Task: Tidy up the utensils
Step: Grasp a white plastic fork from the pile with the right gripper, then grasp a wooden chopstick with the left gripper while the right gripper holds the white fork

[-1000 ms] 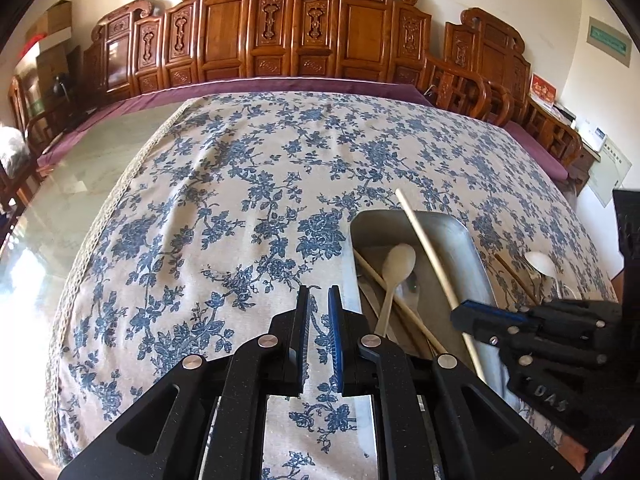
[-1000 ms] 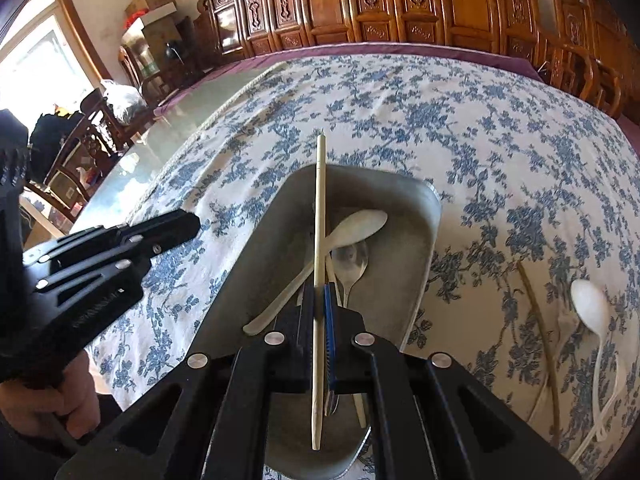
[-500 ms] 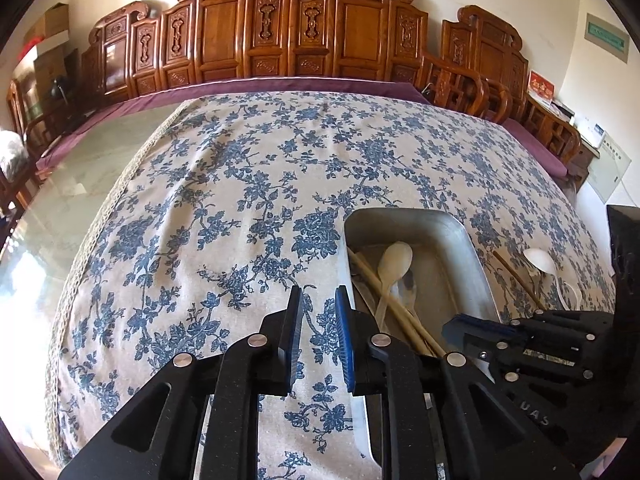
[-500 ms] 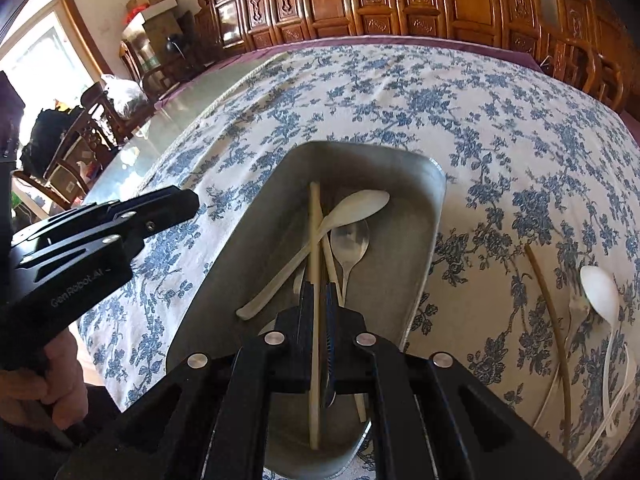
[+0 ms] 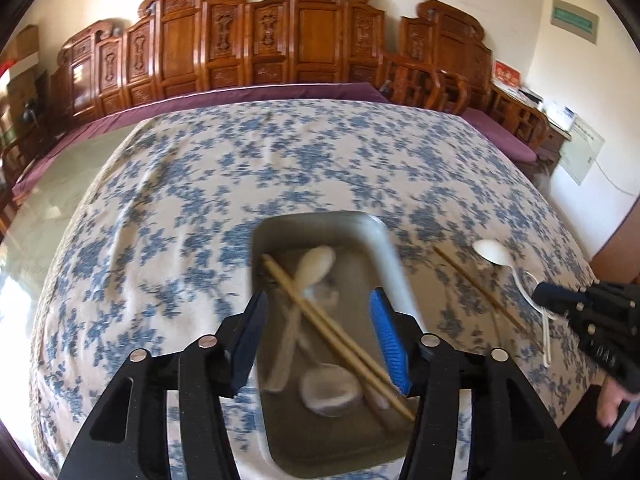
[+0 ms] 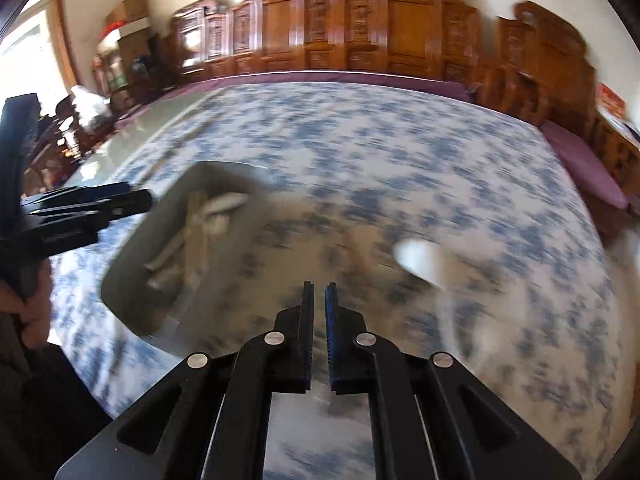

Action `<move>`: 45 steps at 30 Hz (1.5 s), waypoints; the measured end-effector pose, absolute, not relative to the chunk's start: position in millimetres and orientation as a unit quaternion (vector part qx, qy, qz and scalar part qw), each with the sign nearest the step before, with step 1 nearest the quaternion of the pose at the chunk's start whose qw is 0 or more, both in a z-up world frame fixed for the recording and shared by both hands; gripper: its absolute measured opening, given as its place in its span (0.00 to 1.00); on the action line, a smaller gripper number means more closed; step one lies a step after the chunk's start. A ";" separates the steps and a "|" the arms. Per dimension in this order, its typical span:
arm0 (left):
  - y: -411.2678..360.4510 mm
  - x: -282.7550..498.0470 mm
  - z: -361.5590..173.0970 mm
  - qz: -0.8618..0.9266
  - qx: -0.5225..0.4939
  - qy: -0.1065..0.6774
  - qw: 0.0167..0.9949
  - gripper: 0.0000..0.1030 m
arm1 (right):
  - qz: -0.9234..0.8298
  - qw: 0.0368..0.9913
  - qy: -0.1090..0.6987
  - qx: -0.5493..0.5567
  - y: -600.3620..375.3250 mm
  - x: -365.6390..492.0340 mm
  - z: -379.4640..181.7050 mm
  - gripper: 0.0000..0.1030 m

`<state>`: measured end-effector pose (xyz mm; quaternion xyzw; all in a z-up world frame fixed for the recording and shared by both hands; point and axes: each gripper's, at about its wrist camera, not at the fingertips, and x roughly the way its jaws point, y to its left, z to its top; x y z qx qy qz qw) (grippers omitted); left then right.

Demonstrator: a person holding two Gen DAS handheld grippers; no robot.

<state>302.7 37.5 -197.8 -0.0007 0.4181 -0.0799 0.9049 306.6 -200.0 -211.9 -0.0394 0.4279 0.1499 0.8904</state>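
Chopstick now in tray [image 5: 384, 240], dropped by right gripper [image 6: 319, 300]: fingers clenched, empty. Left gripper [image 5: 316, 320] fingers opening, empty, over tray. Outstanding on table: chopstick [image 5: 476, 288], white spoon [image 5: 494, 254].

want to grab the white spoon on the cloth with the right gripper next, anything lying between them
Nothing visible does. In the right wrist view the right gripper, jaws shut and empty, faces bare tablecloth up to the white spoon. The lone chopstick lies beside the spoon, on the tray side. That view is motion-blurred.

Chopsticks [image 5: 340, 332] and spoons in tray [image 5: 384, 236], another spoon [image 5: 494, 252] right of it
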 end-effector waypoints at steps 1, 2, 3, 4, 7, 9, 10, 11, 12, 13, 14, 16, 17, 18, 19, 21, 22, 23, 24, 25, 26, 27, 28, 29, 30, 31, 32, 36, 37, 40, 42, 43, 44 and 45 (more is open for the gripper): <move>28.9 301.3 -197.6 -0.087 0.004 0.416 0.905 0.61 | 0.136 0.892 0.428 -0.042 -211.4 305.1 -213.6 0.07; 22.3 299.9 -197.2 -0.093 0.008 0.415 0.905 0.64 | 0.121 0.894 0.428 -0.045 -222.7 303.4 -216.3 0.07; 16.0 299.0 -197.0 -0.098 0.012 0.414 0.905 0.65 | 0.113 0.895 0.429 -0.047 -229.8 302.6 -218.7 0.07; 10.5 298.2 -196.8 -0.103 0.016 0.414 0.904 0.67 | 0.104 0.895 0.431 -0.048 -239.0 302.3 -221.8 0.09; -6.5 295.8 -197.5 -0.116 0.022 0.413 0.903 0.72 | 0.084 0.896 0.432 -0.053 -258.3 302.9 -231.9 0.17; -17.1 293.7 -198.8 -0.123 0.026 0.413 0.902 0.74 | 0.079 0.894 0.439 -0.045 -265.6 304.6 -238.4 0.24; -23.0 293.0 -200.2 -0.127 0.027 0.414 0.901 0.74 | 0.075 0.892 0.444 -0.042 -269.3 305.8 -243.3 0.26; -28.8 292.3 -201.9 -0.131 0.029 0.416 0.900 0.74 | 0.072 0.891 0.447 -0.040 -270.6 305.7 -246.7 0.27; -32.8 292.0 -203.4 -0.133 0.030 0.417 0.899 0.74 | 0.070 0.889 0.451 -0.038 -272.8 306.9 -251.1 0.27; -38.3 291.3 -205.5 -0.136 0.032 0.419 0.897 0.74 | 0.065 0.888 0.455 -0.037 -274.3 308.1 -255.0 0.27; -41.9 290.4 -206.8 -0.139 0.032 0.420 0.896 0.74 | 0.062 0.887 0.457 -0.035 -273.8 308.6 -256.8 0.27; -51.7 287.7 -209.7 -0.146 0.036 0.423 0.893 0.74 | 0.056 0.883 0.466 -0.025 -277.4 312.3 -264.1 0.27; -54.5 286.6 -210.2 -0.147 0.038 0.423 0.893 0.74 | 0.051 0.880 0.471 -0.020 -279.2 314.2 -267.8 0.27; -58.5 285.0 -210.8 -0.149 0.042 0.423 0.893 0.74 | 0.049 0.878 0.475 -0.014 -280.5 315.6 -270.6 0.27; -61.9 283.6 -211.3 -0.151 0.044 0.424 0.892 0.74 | 0.050 0.876 0.479 -0.005 -281.9 317.0 -273.8 0.27; -66.2 281.6 -212.2 -0.155 0.046 0.424 0.891 0.74 | 0.048 0.874 0.484 -0.005 -281.4 320.4 -278.8 0.27; -68.3 280.8 -212.6 -0.156 0.046 0.425 0.891 0.74 | 0.046 0.872 0.487 -0.010 -280.0 321.8 -281.5 0.27; -70.2 280.0 -212.5 -0.157 0.047 0.425 0.890 0.74 | 0.047 0.871 0.488 -0.013 -278.9 323.0 -283.6 0.27; -70.9 279.3 -211.9 -0.157 0.046 0.424 0.891 0.74 | 0.048 0.871 0.489 -0.014 -278.1 324.1 -284.7 0.27; -71.5 278.3 -211.6 -0.157 0.044 0.424 0.891 0.74 | 0.048 0.870 0.491 -0.015 -277.4 324.9 -285.8 0.27; -72.0 277.6 -211.6 -0.156 0.041 0.424 0.891 0.74 | 0.049 0.870 0.490 -0.015 -277.4 325.1 -285.9 0.26; -72.1 278.5 -211.9 -0.156 0.040 0.425 0.891 0.74 | 0.051 0.870 0.489 -0.014 -277.8 325.3 -285.3 0.19; -72.8 278.3 -212.3 -0.156 0.040 0.426 0.890 0.74 | 0.052 0.870 0.490 -0.014 -278.6 325.5 -284.9 0.16; -73.8 278.3 -212.8 -0.155 0.040 0.427 0.890 0.74 | 0.051 0.871 0.489 -0.015 -279.9 324.9 -283.2 0.10; -74.6 278.1 -213.2 -0.154 0.041 0.428 0.890 0.74 | 0.053 0.871 0.488 -0.013 -281.8 324.2 -281.6 0.06; -75.3 277.6 -213.5 -0.154 0.042 0.429 0.889 0.74 | 0.058 0.871 0.487 -0.011 -284.0 322.7 -279.5 0.05; -76.4 276.7 -213.5 -0.153 0.043 0.429 0.889 0.74 | 0.059 0.872 0.486 -0.011 -286.7 321.1 -277.3 0.05; -81.0 273.0 -213.4 -0.148 0.052 0.427 0.891 0.74 | 0.068 0.878 0.474 -0.003 -301.1 309.9 -262.7 0.05; -83.2 272.0 -213.3 -0.147 0.053 0.427 0.891 0.74 | 0.070 0.880 0.470 0.001 -305.5 306.4 -258.2 0.04; -91.2 270.0 -212.1 -0.147 0.058 0.427 0.890 0.74 | 0.077 0.885 0.460 0.001 -314.9 297.2 -248.2 0.05; -98.3 269.4 -211.6 -0.147 0.063 0.428 0.890 0.74 | 0.081 0.887 0.454 -0.001 -321.1 290.5 -243.7 0.05; -103.4 269.5 -212.0 -0.147 0.067 0.430 0.888 0.74 | 0.082 0.888 0.452 -0.003 -323.9 286.8 -242.3 0.05; -109.0 270.0 -212.8 -0.147 0.073 0.432 0.887 0.74 | 0.083 0.889 0.450 -0.004 -325.6 284.4 -241.7 0.05; -112.9 270.1 -214.0 -0.146 0.079 0.433 0.886 0.74 | 0.084 0.890 0.448 -0.007 -328.4 281.0 -241.5 0.05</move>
